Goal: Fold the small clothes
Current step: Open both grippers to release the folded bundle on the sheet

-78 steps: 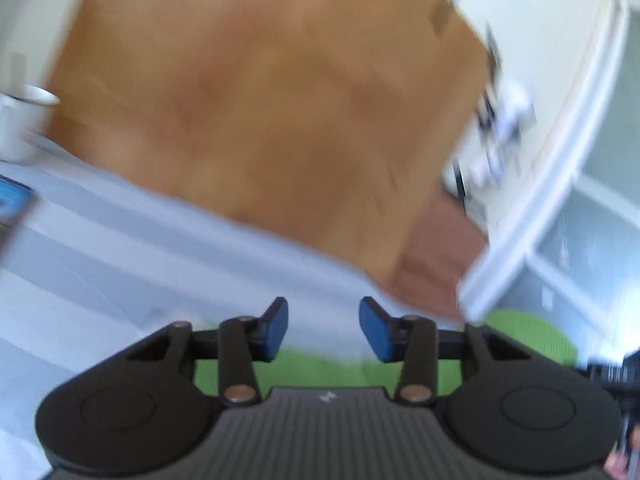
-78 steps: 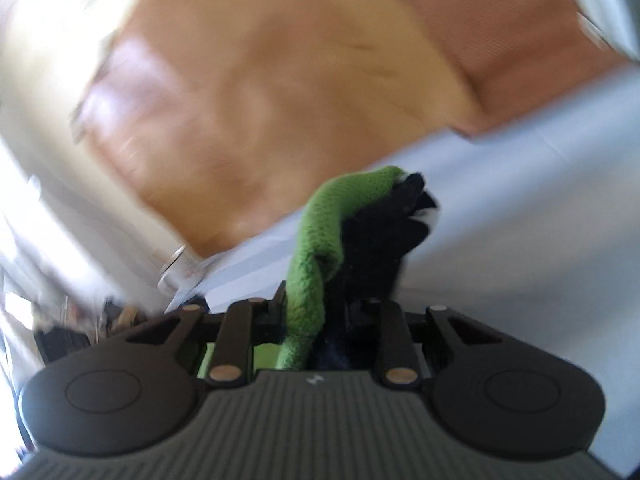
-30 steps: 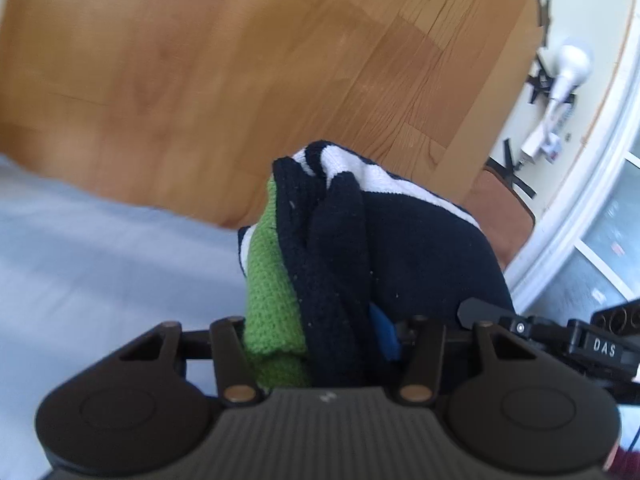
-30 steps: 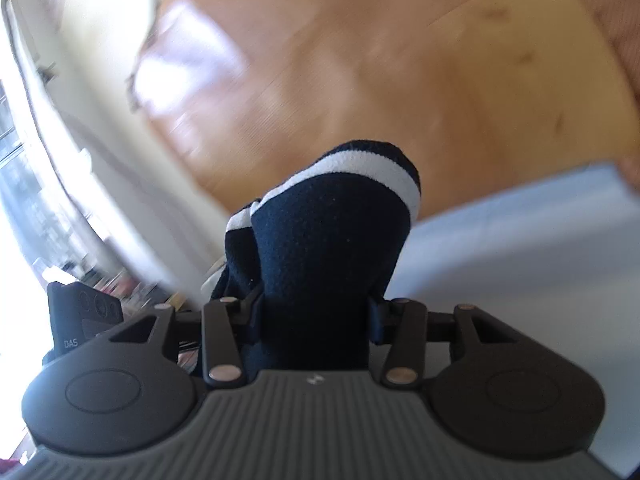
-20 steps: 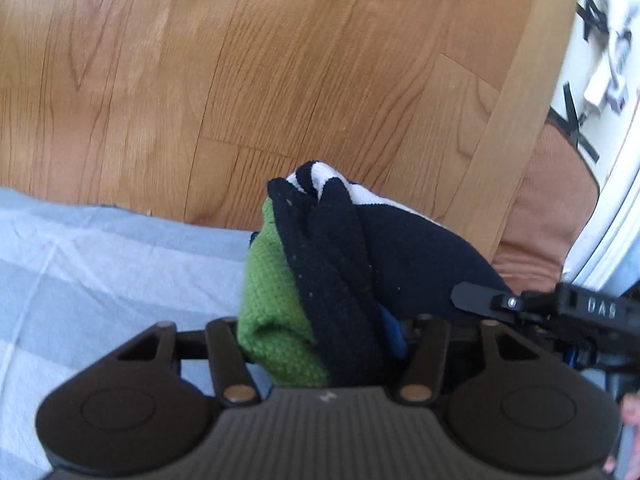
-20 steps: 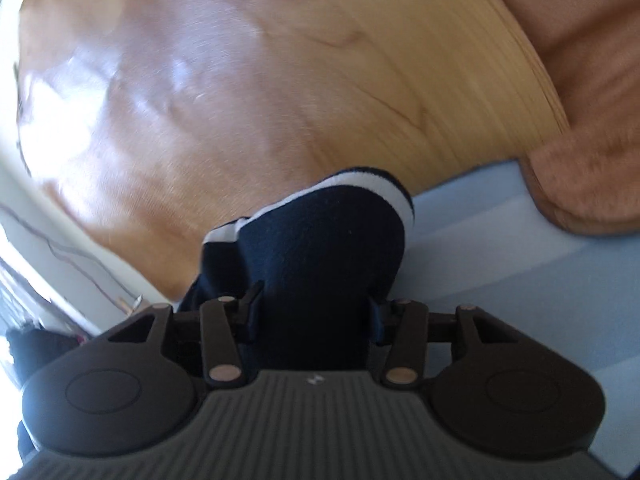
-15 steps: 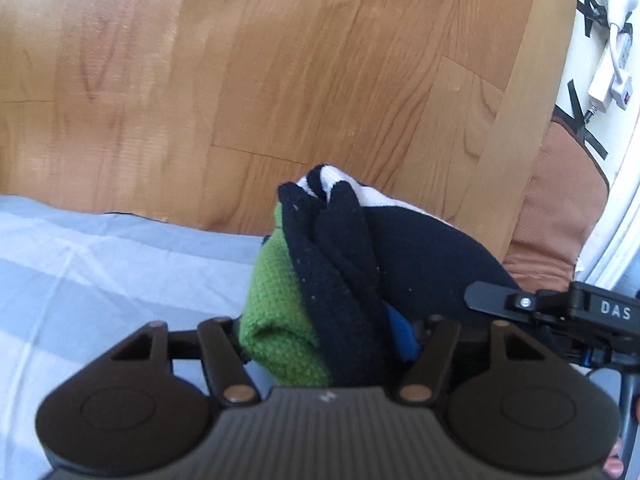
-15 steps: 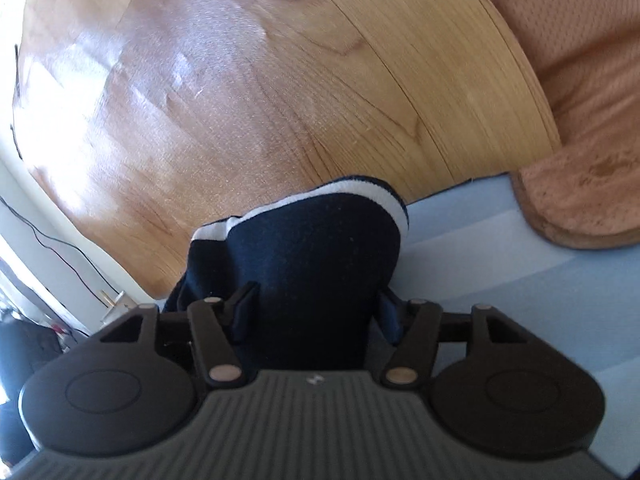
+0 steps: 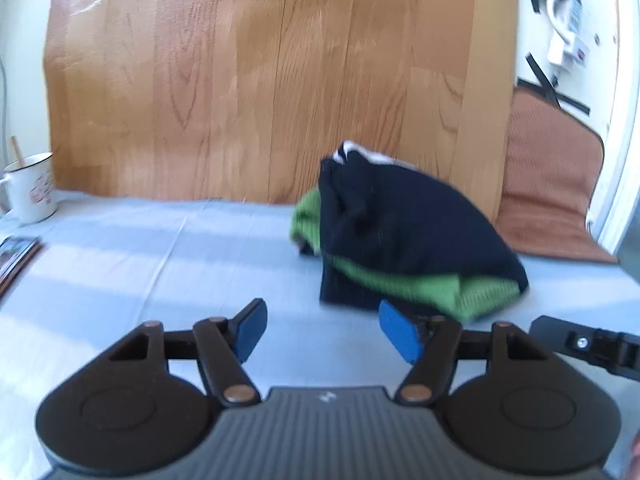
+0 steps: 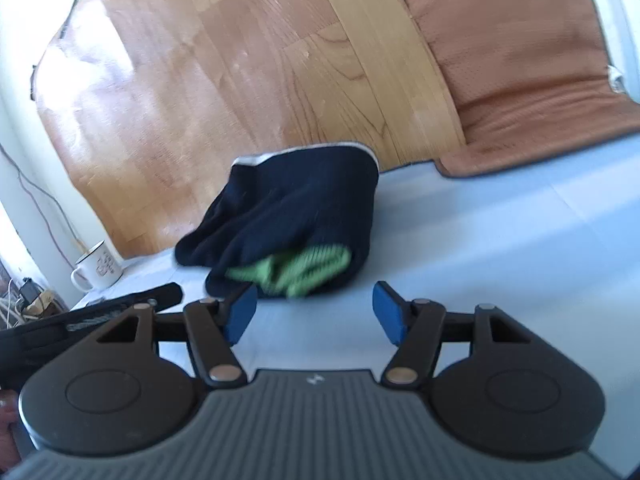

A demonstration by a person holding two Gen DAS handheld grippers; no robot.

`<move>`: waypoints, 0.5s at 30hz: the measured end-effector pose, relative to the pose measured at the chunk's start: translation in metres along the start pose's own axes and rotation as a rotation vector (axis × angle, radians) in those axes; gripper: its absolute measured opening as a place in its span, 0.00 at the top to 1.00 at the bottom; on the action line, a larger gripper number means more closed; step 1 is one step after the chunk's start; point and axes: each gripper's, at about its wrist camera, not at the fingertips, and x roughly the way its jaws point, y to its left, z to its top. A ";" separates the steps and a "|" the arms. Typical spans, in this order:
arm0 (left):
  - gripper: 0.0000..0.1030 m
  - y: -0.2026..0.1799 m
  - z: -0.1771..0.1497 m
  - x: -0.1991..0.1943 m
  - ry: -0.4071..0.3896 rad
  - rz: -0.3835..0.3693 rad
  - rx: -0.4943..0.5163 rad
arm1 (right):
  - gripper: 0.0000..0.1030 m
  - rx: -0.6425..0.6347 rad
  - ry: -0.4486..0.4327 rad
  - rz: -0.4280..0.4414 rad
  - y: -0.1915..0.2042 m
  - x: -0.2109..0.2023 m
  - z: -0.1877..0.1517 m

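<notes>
While the folded navy-and-green knitted garment with a white stripe (image 9: 404, 232) lies on the pale blue striped sheet (image 9: 160, 256), both grippers stand clear of it. The jaws of the left gripper (image 9: 320, 330) have just been opening; they are released, with only bare sheet between the blue pads, and the garment sits just beyond the right-hand pad. The jaws of the right gripper (image 10: 316, 314) have likewise just been opening; they are released and nothing is between them, the garment (image 10: 296, 216) lying just ahead of the left-hand pad. The garment rests in a loose bundle, navy layer uppermost, green layer showing at the near edge, close to the wooden plank-pattern board (image 9: 260, 80) that rises behind the sheet. A brown mesh cushion (image 10: 520, 60) leans beside the board, to the right of the garment. A white enamel mug (image 9: 30, 188) stands on the sheet well to the left. Both views are slightly blurred.
</notes>
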 end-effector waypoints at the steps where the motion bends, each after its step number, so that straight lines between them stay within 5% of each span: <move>1: 0.38 -0.003 -0.007 -0.006 0.006 0.012 0.008 | 0.35 0.004 -0.002 -0.007 0.002 -0.006 -0.005; 15: 0.36 -0.012 -0.054 -0.052 -0.030 0.109 0.068 | 0.34 0.006 -0.053 -0.080 -0.001 -0.054 -0.041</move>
